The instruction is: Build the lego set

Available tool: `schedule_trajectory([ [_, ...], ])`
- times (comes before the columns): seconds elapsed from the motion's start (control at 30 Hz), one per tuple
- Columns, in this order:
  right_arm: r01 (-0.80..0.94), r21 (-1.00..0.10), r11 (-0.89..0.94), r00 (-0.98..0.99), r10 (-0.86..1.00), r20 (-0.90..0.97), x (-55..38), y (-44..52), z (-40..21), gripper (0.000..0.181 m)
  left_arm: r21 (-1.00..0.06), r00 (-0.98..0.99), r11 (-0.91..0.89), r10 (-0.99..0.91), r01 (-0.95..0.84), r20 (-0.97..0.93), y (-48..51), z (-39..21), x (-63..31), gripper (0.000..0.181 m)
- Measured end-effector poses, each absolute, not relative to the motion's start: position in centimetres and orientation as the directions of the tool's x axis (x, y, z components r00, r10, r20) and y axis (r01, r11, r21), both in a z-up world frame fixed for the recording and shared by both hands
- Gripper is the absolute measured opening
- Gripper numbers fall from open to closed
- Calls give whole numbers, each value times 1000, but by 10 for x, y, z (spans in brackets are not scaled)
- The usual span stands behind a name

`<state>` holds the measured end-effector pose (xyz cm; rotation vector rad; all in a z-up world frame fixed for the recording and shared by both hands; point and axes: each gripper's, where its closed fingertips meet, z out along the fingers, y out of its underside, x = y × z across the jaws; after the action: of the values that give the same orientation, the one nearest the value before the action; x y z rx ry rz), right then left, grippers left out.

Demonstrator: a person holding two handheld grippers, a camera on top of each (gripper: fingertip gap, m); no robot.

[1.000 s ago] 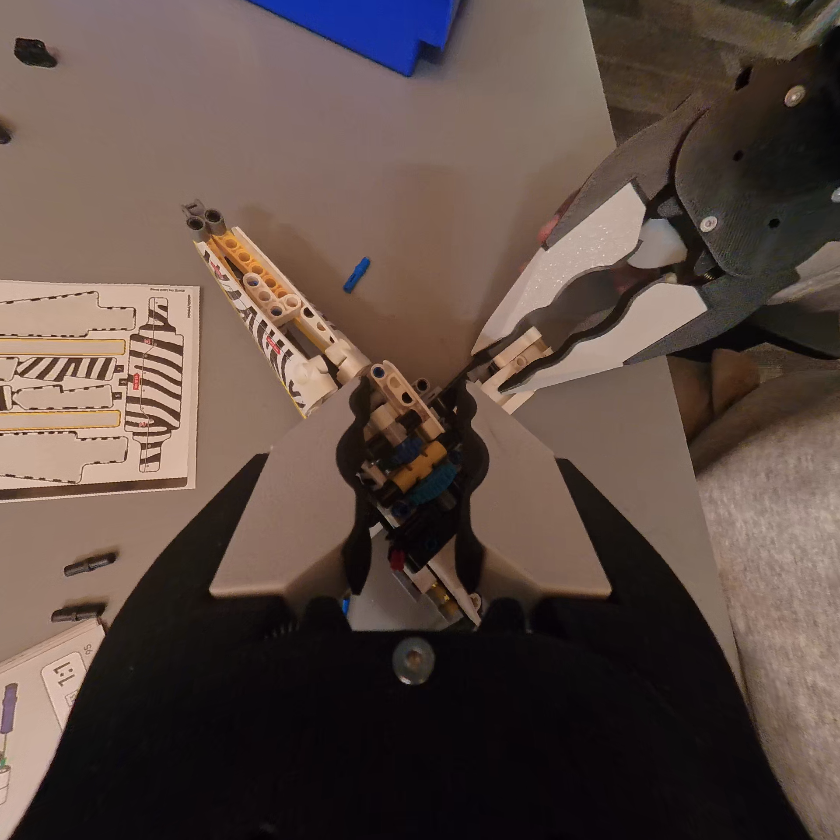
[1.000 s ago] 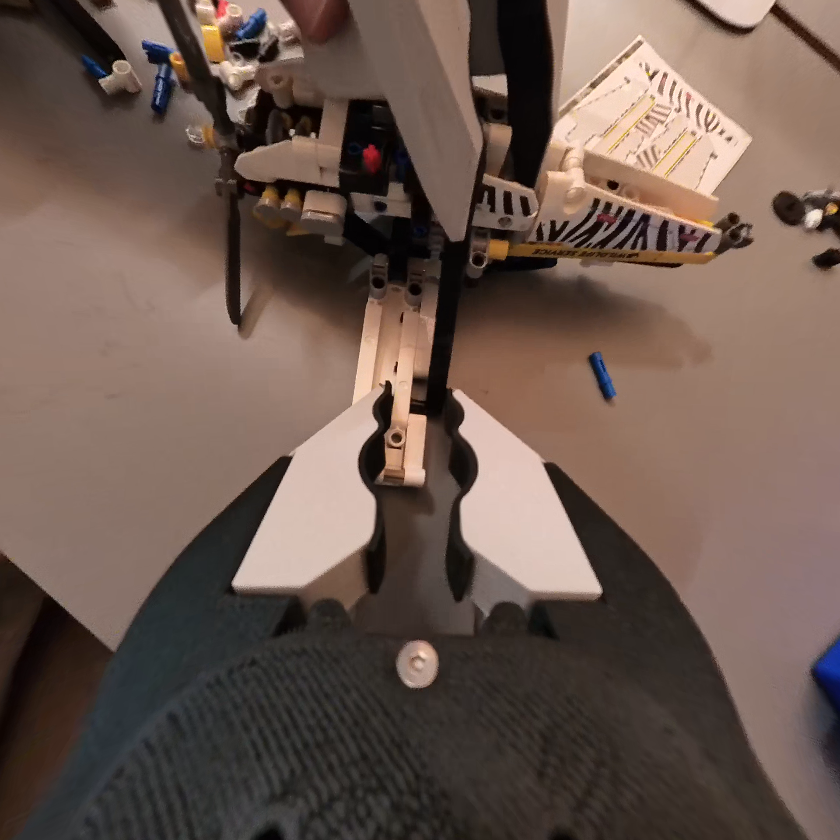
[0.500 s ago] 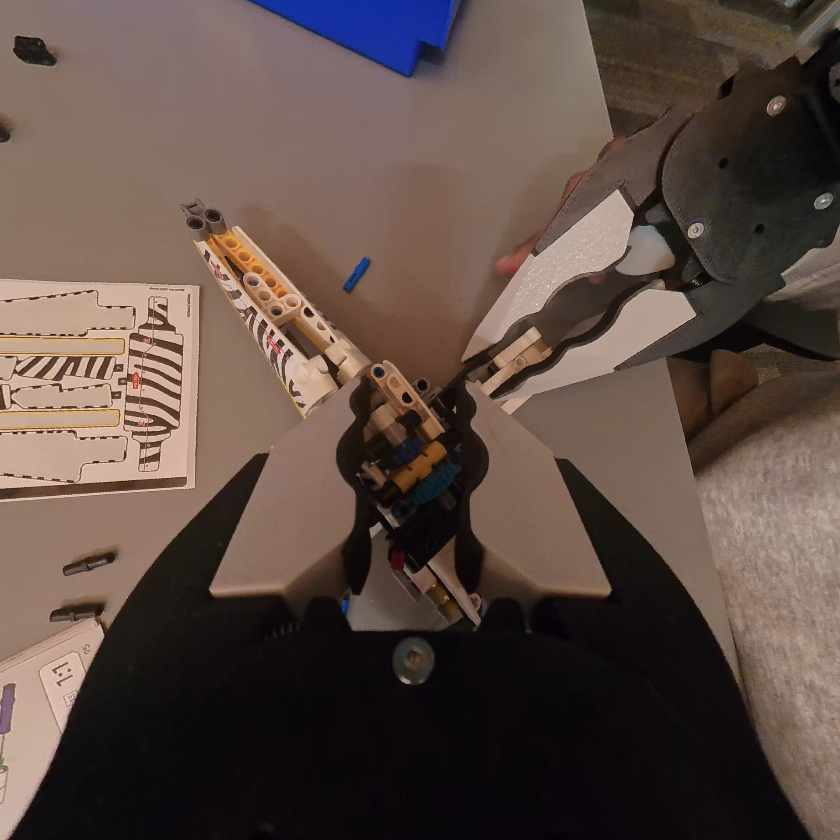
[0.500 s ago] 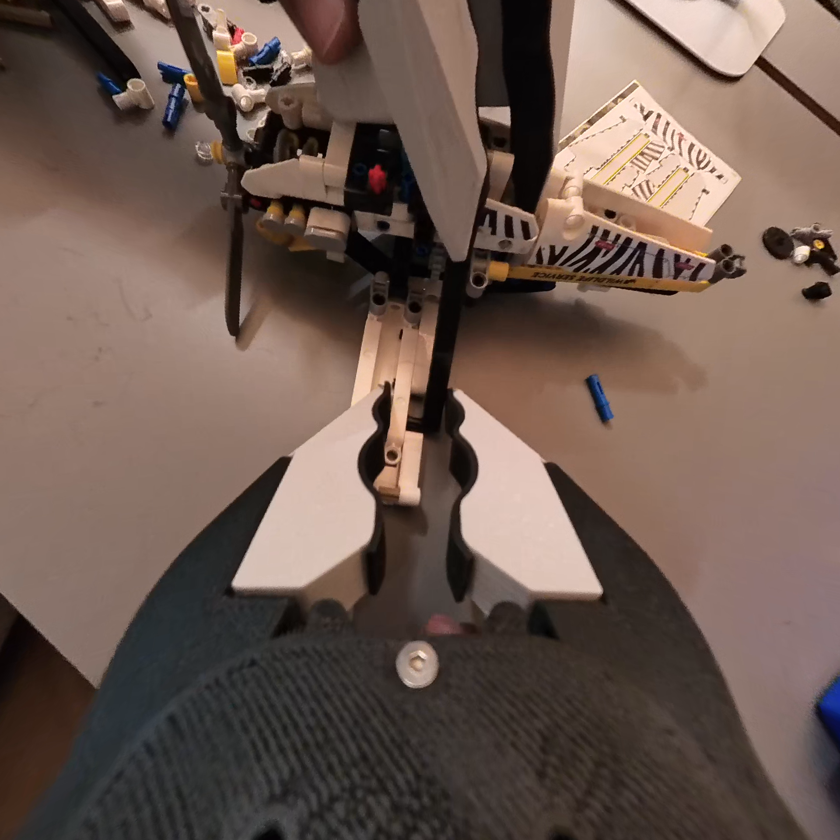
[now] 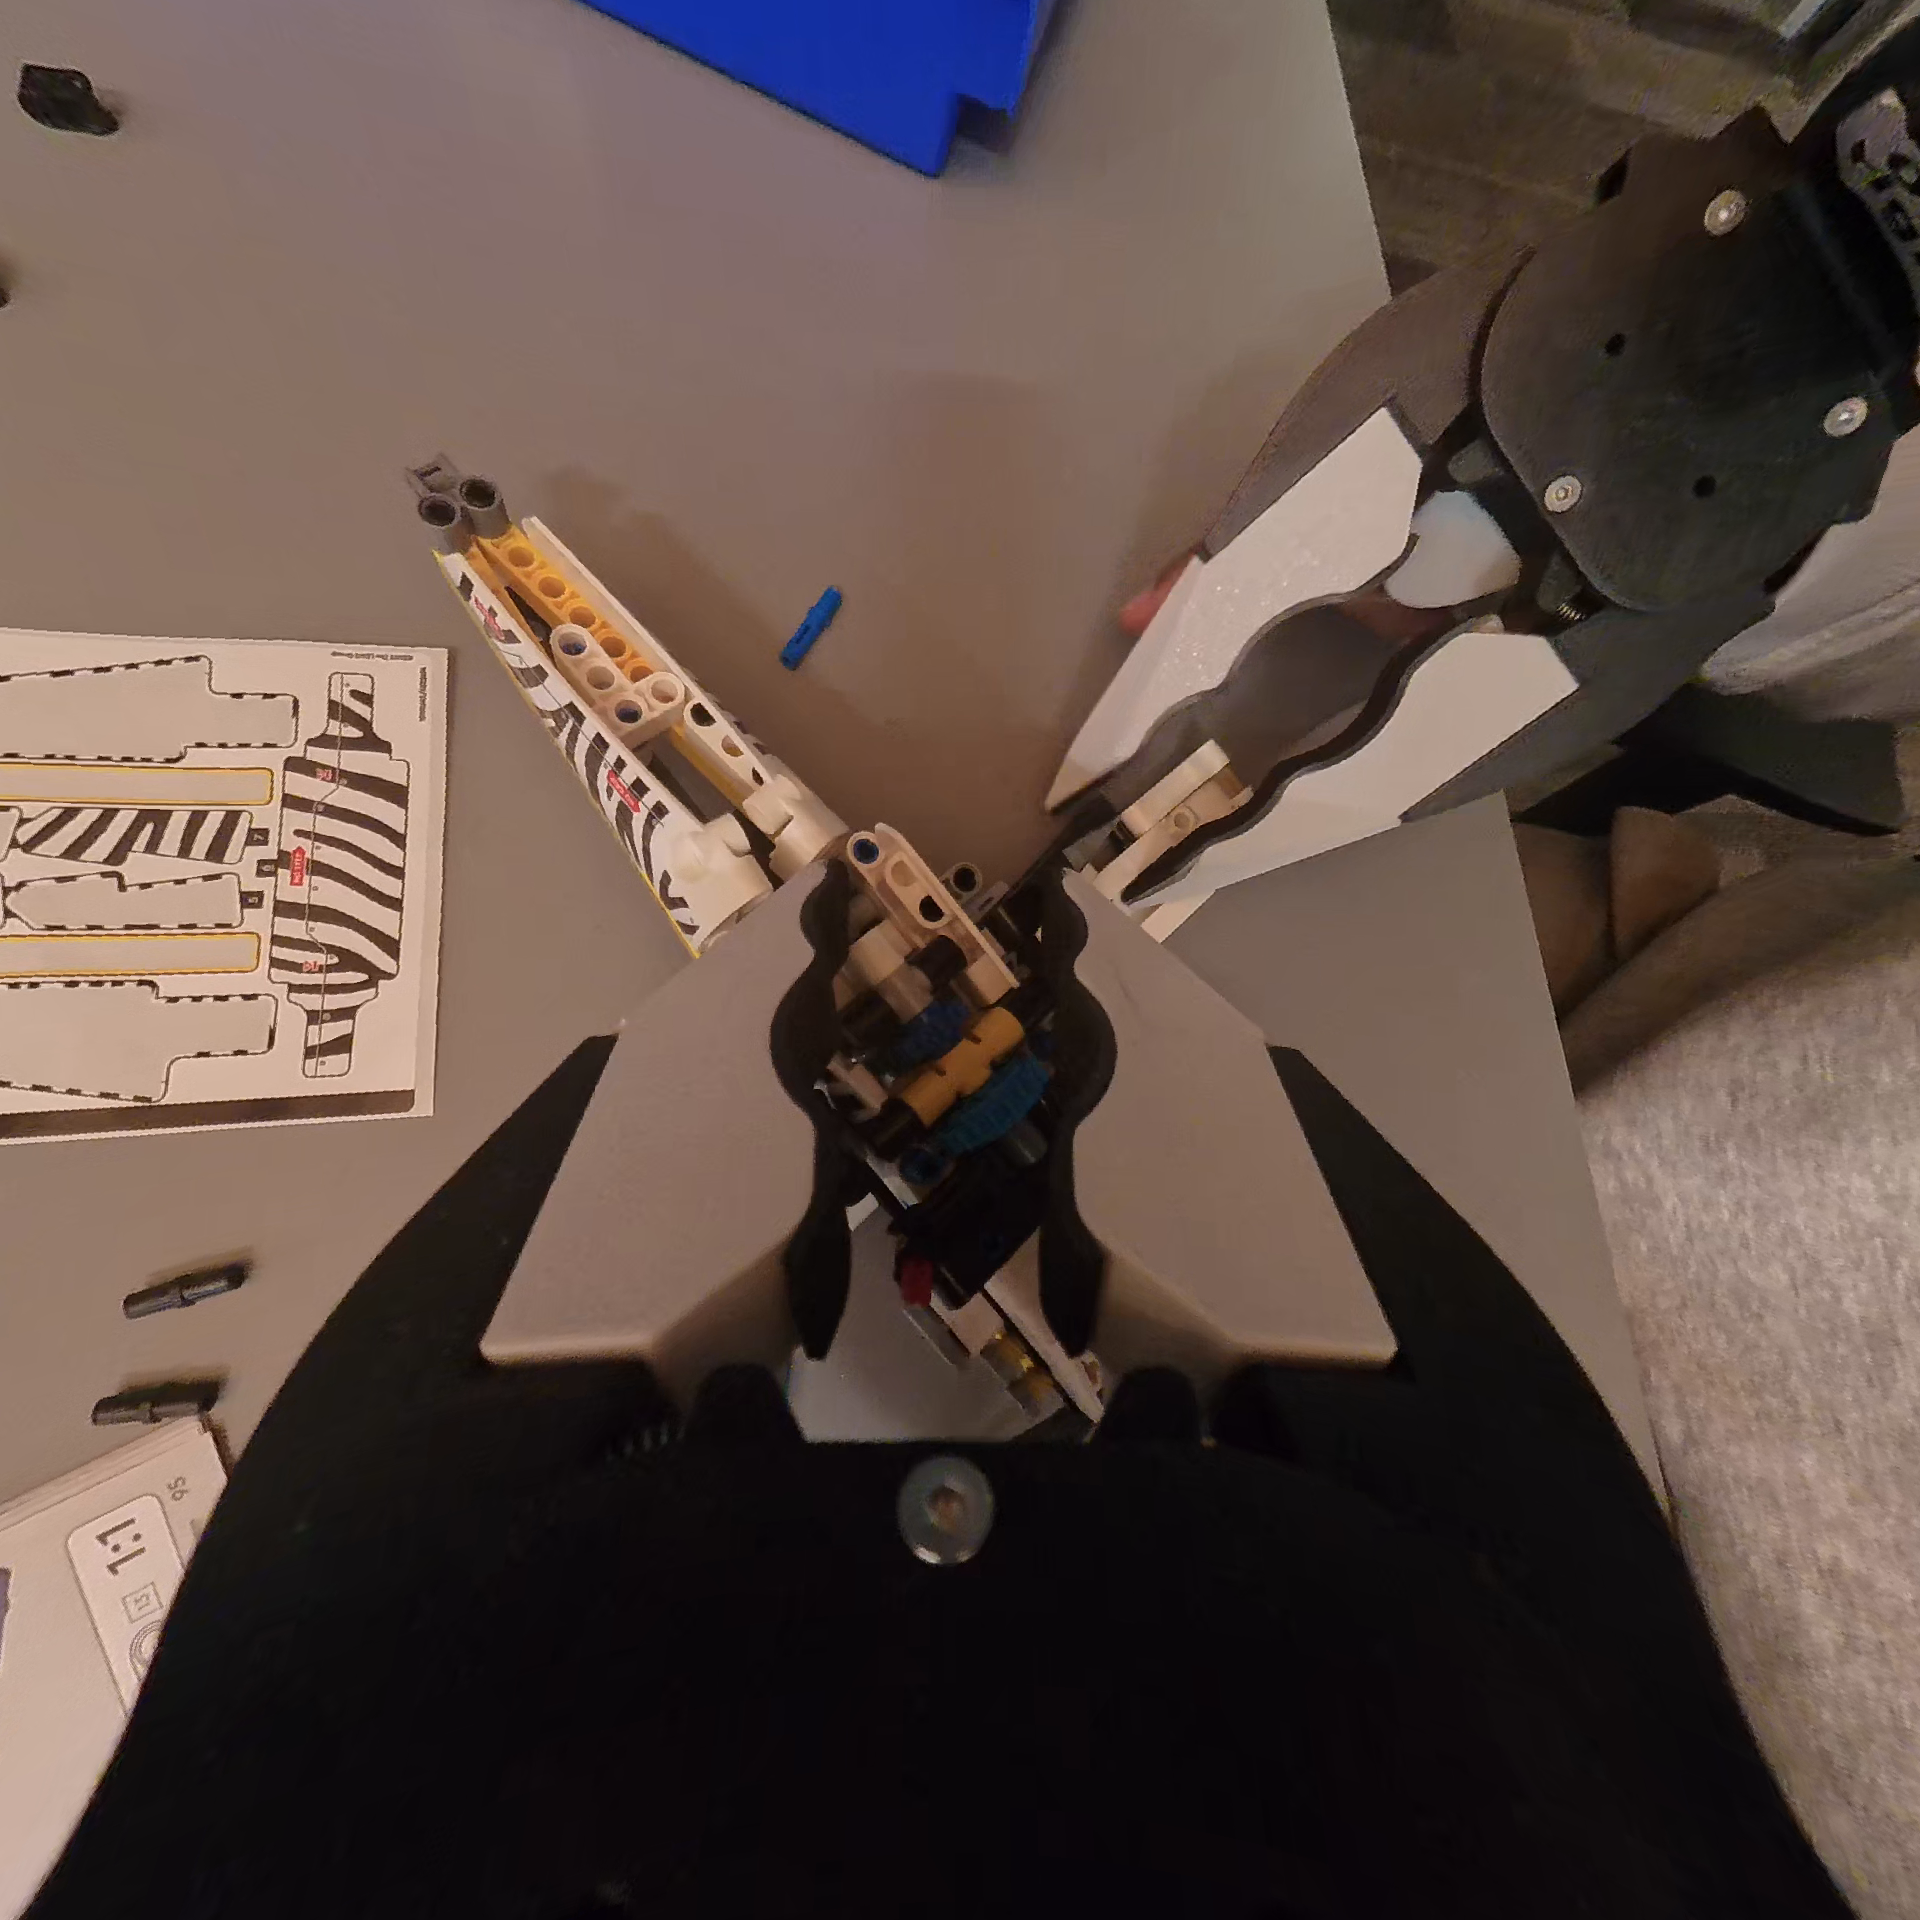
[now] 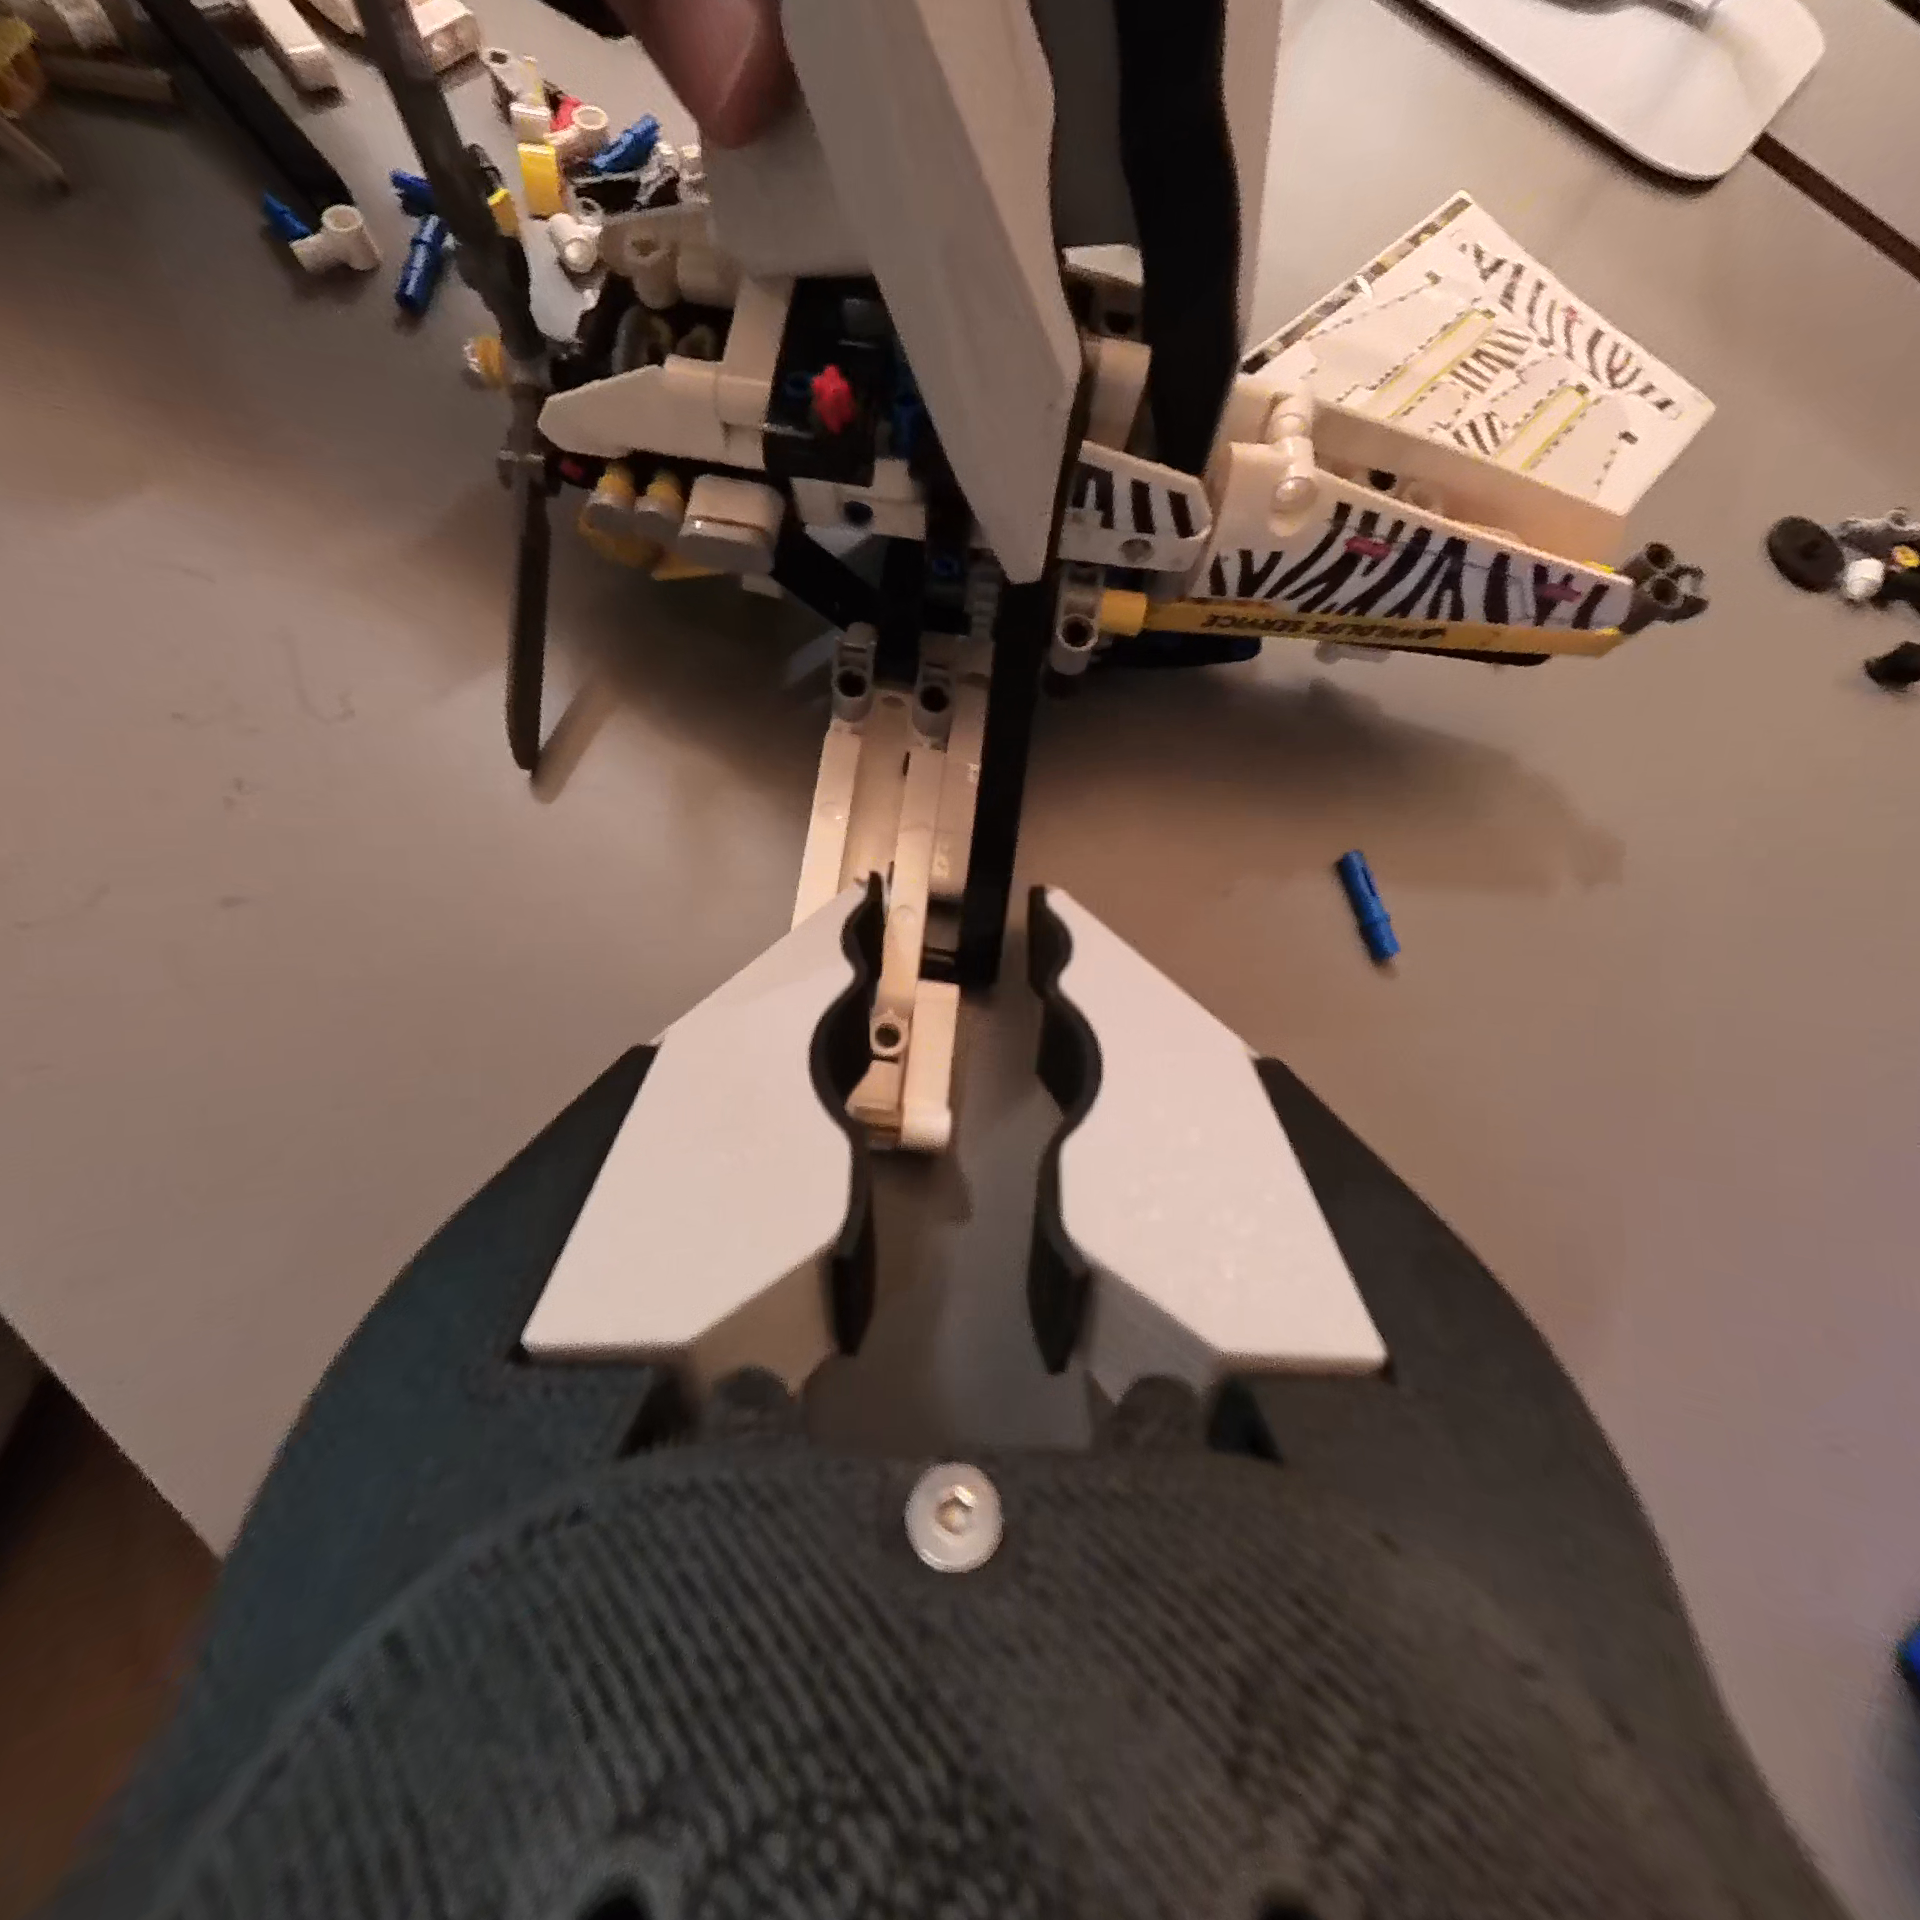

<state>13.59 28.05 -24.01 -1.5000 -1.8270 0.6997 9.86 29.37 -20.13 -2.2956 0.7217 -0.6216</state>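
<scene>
Risk gathers around the white wing piece (image 6: 902,1049), which lies loosely between the parted fingers of the right gripper (image 6: 951,935); its inner end meets the grey connectors under the model (image 6: 821,457), but neither pad is pressing it, so a nudge could twist it off the pins or lever it sideways. The left gripper (image 5: 940,894) is clamped on the model's gear-filled middle, holding it on the grey table (image 5: 623,312) near the right edge. If that clamp slips under a push from the right, the zebra-striped tail boom (image 5: 582,675) could swing left toward the sticker sheet (image 5: 208,873). A loose blue pin (image 5: 809,627) lies just beyond and could be knocked away.
</scene>
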Motion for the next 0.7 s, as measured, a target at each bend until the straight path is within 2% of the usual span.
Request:
schedule_trajectory([
  [0.27,692,-722,-5,-36,999,-41,141,278,-245,22,-693,738,-640,-634,-332,232,294,-201,99,36],
  [0.57,731,-677,82,-102,995,11,141,277,-246,21,-695,736,-638,-635,-331,233,294,-201,100,35],
  [0.7,730,-683,13,-40,999,-23,141,278,-246,21,-696,735,-638,-635,-328,237,294,-201,99,35],
])
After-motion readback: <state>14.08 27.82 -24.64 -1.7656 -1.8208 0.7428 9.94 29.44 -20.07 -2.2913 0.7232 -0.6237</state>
